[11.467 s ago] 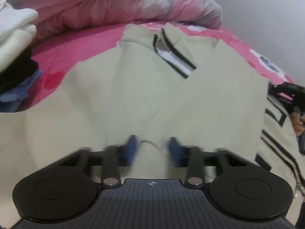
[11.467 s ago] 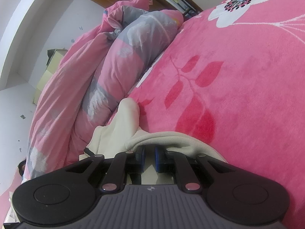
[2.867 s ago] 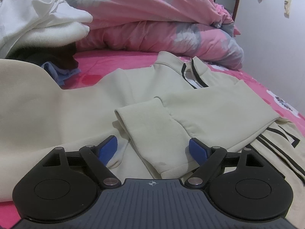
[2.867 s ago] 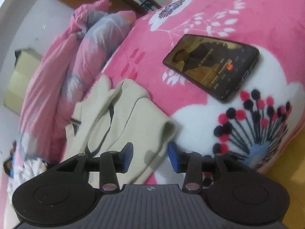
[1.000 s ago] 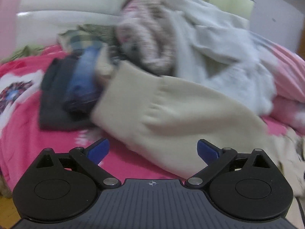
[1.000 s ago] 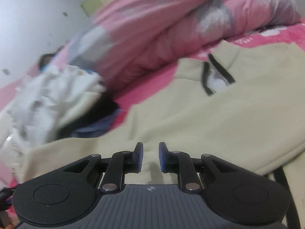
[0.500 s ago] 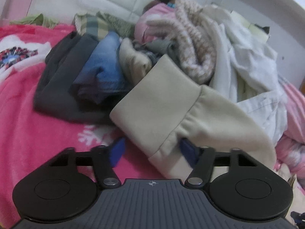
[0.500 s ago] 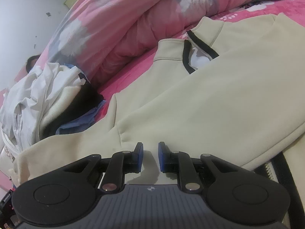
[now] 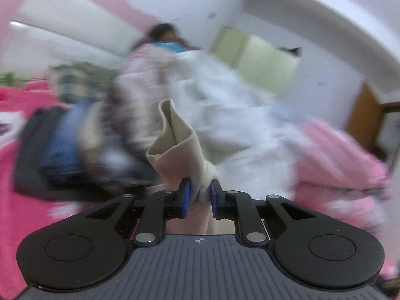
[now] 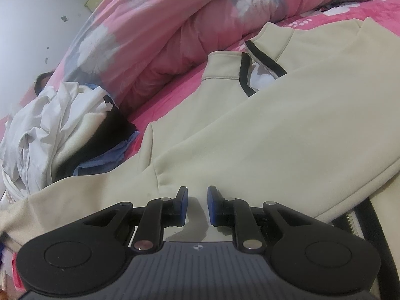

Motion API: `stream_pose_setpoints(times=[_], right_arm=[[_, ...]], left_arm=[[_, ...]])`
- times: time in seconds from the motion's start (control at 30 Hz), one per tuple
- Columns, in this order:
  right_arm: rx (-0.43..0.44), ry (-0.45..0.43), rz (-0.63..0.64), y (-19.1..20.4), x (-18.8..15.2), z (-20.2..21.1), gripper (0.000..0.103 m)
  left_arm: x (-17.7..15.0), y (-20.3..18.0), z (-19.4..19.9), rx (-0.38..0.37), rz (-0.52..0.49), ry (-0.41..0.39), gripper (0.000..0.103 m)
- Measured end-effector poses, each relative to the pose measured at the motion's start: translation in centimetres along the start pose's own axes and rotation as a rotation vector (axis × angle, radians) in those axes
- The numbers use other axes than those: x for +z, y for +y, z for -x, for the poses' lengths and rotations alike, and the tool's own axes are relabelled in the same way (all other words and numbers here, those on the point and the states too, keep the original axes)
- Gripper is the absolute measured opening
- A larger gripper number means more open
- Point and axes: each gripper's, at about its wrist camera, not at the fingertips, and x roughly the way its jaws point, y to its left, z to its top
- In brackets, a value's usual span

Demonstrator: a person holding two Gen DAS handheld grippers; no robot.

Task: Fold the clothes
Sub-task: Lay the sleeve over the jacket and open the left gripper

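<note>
Where the left wrist view looks along the left gripper (image 9: 199, 192), the cuff end of a cream fleece sleeve (image 9: 178, 147) is seen bunched and pinched between the blue pads (image 9: 186, 195); the jaws have just been closing, and the fabric is clamped between them. The sleeve end is lifted clear of the bed and stands up in a loose fold just ahead of the pads. Behind it, everything is smeared by blur: a heap of mixed clothes (image 9: 75, 135) in dark grey, blue and knit tones is made out on the pink floral bedspread (image 9: 15, 200), with white garments (image 9: 232, 125) piled to the right and a pink quilt (image 9: 340, 155) beyond them. A person (image 9: 165, 37) is dimly seen behind the heap.

As the right wrist view is taken, the right gripper (image 10: 197, 198) is held over the body of the cream zip-neck jacket (image 10: 262, 135), which is spread flat on the bedspread (image 10: 175, 90). Its jaws are drawn near together with a narrow gap left; no cloth is seen between the pads, and whether the tips touch the fabric cannot be told. The black-trimmed collar (image 10: 252, 72) lies farther up. A rumpled pink and grey quilt (image 10: 175, 20) is banked behind the jacket, and white and dark clothes (image 10: 62, 125) are heaped at the left.
</note>
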Motion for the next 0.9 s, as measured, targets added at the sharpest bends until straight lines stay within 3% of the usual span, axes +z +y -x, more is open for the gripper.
stream_pose_setpoints(times=[0.2, 0.37, 0.5, 0.6, 0.63, 0.67, 0.73, 0.83, 0.9], right_arm=[[0.011, 0.005, -0.033, -0.5, 0.1, 0.1, 0.017], [0.030, 0.003, -0.087, -1.3, 0.3, 0.3, 0.017], [0.055, 0.001, -0.149, -2.4, 0.5, 0.4, 0.016], [0.086, 0.003, -0.215, -3.5, 0.5, 0.3, 0.016], [0.093, 0.005, -0.231, -3.7, 0.6, 0.3, 0.016], [0.100, 0.007, -0.247, -4.0, 0.6, 0.3, 0.016], [0.113, 0.010, -0.270, -4.3, 0.6, 0.3, 0.016], [0.120, 0.013, -0.283, -4.4, 0.6, 0.2, 0.016], [0.118, 0.012, -0.281, -4.3, 0.6, 0.1, 0.016]], left_arm=[[1.0, -10.6, -0.2, -0.250, -0.116, 0.007, 0.015], [-2.7, -19.9, -4.1, -0.391, -0.210, 0.147, 0.016], [-8.1, -24.3, -9.3, -0.370, -0.265, 0.310, 0.021], [-11.3, -24.9, -11.1, -0.327, -0.285, 0.384, 0.027], [-12.0, -24.8, -11.4, -0.321, -0.279, 0.400, 0.035], [-12.2, -24.5, -11.0, -0.333, -0.264, 0.400, 0.042], [-12.3, -24.6, -9.7, -0.347, -0.279, 0.365, 0.071], [-11.8, -25.2, -7.1, -0.380, -0.327, 0.311, 0.075], [-11.4, -25.5, -5.9, -0.422, -0.330, 0.317, 0.075]])
